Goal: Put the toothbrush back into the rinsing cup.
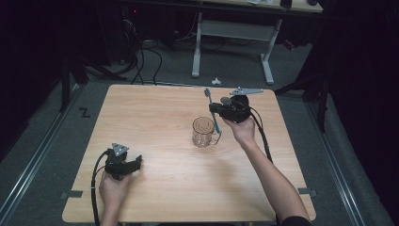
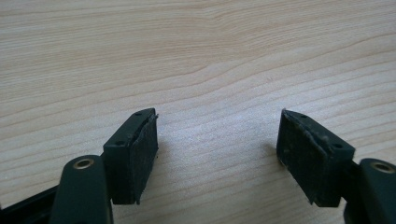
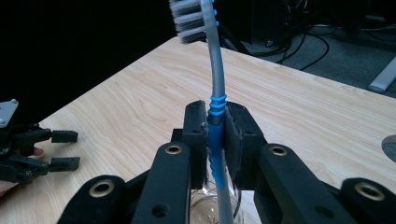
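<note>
Right now your toothbrush [image 3: 215, 135] stands almost upright in the middle of the right gripper view, bristle head at the top edge, blue grip section pinched between the pads of the right hand-held gripper [image 1: 220, 112], whose jaws are closed tight on it. Its lower end dips into the glass cup [image 1: 203, 132] near the centre of the high view, on the table [image 1: 160, 188].

The risk, as I judge it, lies in the tilt: the handle leans against the cup's rim, so if you let go while it is off-centre, it could tip the light glass or flip out. Dragging sideways with the end inside could also shove the cup toward the frame's right.

Your left hand-held gripper [image 1: 135, 161], at the lower left of the high view, rests with jaws spread wide and nothing between them; it is well apart from the cup and cannot steady it.

You cannot tell whether the toothbrush end touches the cup's bottom: the jaws hide it, and the glass blurs it.
</note>
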`<action>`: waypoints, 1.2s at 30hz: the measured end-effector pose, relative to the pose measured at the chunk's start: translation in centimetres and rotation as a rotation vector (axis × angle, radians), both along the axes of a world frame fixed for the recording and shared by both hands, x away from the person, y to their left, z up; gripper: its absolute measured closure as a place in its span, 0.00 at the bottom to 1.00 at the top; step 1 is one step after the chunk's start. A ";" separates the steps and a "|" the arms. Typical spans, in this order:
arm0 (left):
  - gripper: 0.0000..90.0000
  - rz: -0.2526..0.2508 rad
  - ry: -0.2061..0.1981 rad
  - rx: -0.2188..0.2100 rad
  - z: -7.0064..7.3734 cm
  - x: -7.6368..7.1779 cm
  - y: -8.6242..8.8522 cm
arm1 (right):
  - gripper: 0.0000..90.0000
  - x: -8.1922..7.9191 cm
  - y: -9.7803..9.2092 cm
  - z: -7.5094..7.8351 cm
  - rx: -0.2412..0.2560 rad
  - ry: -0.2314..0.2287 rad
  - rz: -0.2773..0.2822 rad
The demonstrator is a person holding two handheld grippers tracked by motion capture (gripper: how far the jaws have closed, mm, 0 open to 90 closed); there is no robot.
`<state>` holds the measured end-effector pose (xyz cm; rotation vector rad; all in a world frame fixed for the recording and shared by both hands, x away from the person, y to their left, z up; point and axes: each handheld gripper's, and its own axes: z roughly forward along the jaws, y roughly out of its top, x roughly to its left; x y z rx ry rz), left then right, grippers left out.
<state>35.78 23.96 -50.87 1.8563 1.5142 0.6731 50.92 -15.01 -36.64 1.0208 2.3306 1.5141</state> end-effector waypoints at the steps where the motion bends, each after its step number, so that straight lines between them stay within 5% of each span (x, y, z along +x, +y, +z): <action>1: 0.33 0.000 0.000 0.000 0.0 0.0 0.0 | 0.88 0.0 -0.1 0.0 -0.001 -0.001 0.002; 36: 0.33 0.000 0.000 0.001 0.0 0.0 0.0 | 0.88 -1.3 -2.0 -0.2 0.007 -0.007 -0.004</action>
